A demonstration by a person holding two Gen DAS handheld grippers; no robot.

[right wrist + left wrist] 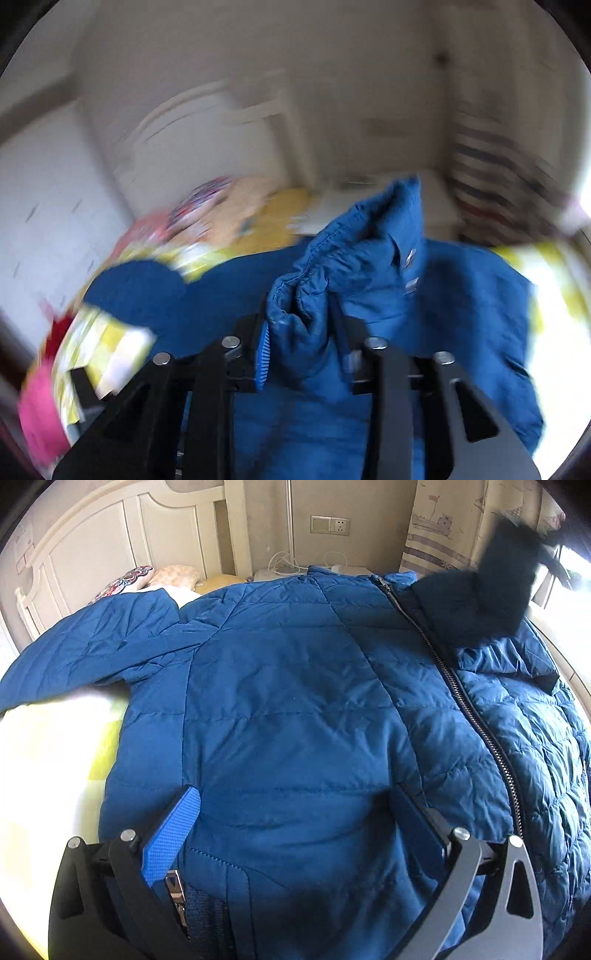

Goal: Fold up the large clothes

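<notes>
Left wrist view: a blue quilted jacket (288,709) lies spread front-up on a bed with a yellow-and-white checked sheet (55,760); its metal zipper (465,698) runs from the collar down toward the hem.
Left gripper pose: the left gripper (299,823) sits low over the jacket's hem, pointing along the garment toward the headboard (122,535).
Left gripper jaws: spread wide apart, one blue pad (171,834) on the left and a darker finger on the right, with the hem fabric lying between them; neither visibly pinches the cloth.
Sleeve: one sleeve (85,653) stretches out to the left across the sheet, near the pillows (162,578).
Dark blur: a dark blurred shape (495,590) is raised over the jacket's right shoulder; what it is cannot be told.
Right wrist view: heavily motion-blurred.
Right gripper pose: the right gripper (299,332) is held above the bed, aimed toward the headboard, with the jacket body spread below it.
Right gripper jaws: drawn close together and clamped on a bunched sleeve cuff (332,266), whose elastic edge stands up beyond the fingers.
Right gripper contact: the ribbed blue pad (263,354) presses the left side of the bunched fabric.
Background: a wall socket (330,525) and a curtain with a boat print (447,528) are behind the bed.
</notes>
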